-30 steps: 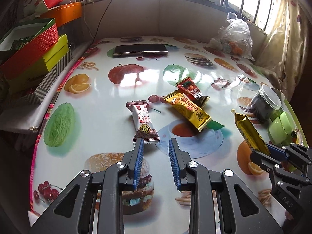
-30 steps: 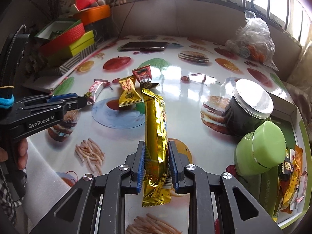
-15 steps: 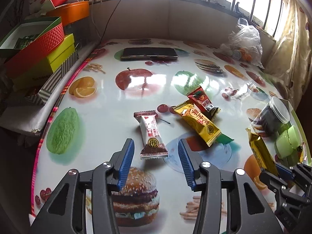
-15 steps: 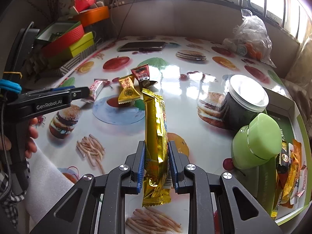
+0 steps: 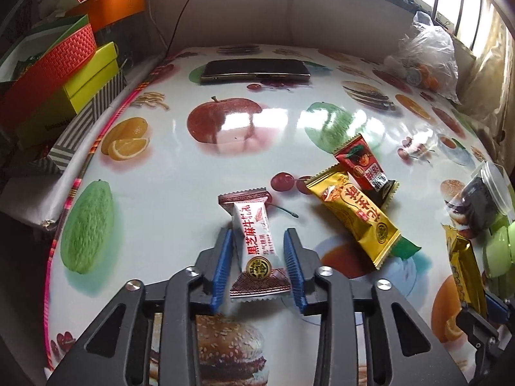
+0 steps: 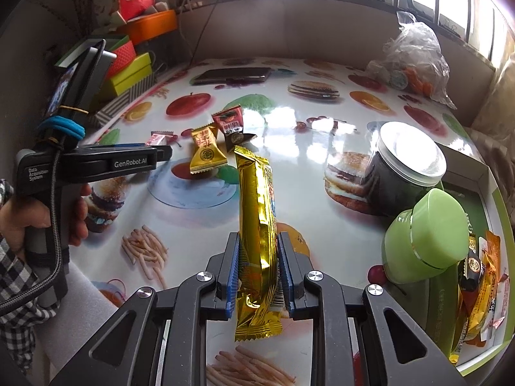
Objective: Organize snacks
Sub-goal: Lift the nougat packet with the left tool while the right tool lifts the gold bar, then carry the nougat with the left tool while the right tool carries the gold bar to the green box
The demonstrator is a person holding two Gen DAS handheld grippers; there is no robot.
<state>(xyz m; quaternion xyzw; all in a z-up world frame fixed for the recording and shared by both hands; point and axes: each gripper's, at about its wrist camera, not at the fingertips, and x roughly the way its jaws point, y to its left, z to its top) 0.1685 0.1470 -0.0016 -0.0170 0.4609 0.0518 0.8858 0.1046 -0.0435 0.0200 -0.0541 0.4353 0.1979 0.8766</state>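
A white snack packet with brown ends [image 5: 254, 247] lies on the fruit-print tablecloth [image 5: 180, 199], lengthwise between the blue pads of my left gripper [image 5: 257, 230]. Its jaws are closing around the packet, and slim gaps still show beside the packet's body. From the right wrist view that gripper [image 6: 161, 154] comes in from the left, held by a person's hand [image 6: 9, 222]. My right gripper [image 6: 258, 235] is shut on a long gold snack bar [image 6: 257, 199], held off the table. A yellow packet [image 5: 354, 215] and a red packet [image 5: 363, 164] lie just right of the white one.
A green-rimmed box [image 6: 482, 173] at the right holds several snacks. A green jar [image 6: 428, 234] and a dark jar with a clear lid [image 6: 405, 167] stand by it. A phone [image 5: 254, 70] and a plastic bag [image 5: 425, 58] lie at the back. Stacked boxes [image 5: 64, 74] line the left edge.
My left gripper opened, moved forward and down over the white packet, and now narrows around it. The right gripper and its gold bar have stayed put.
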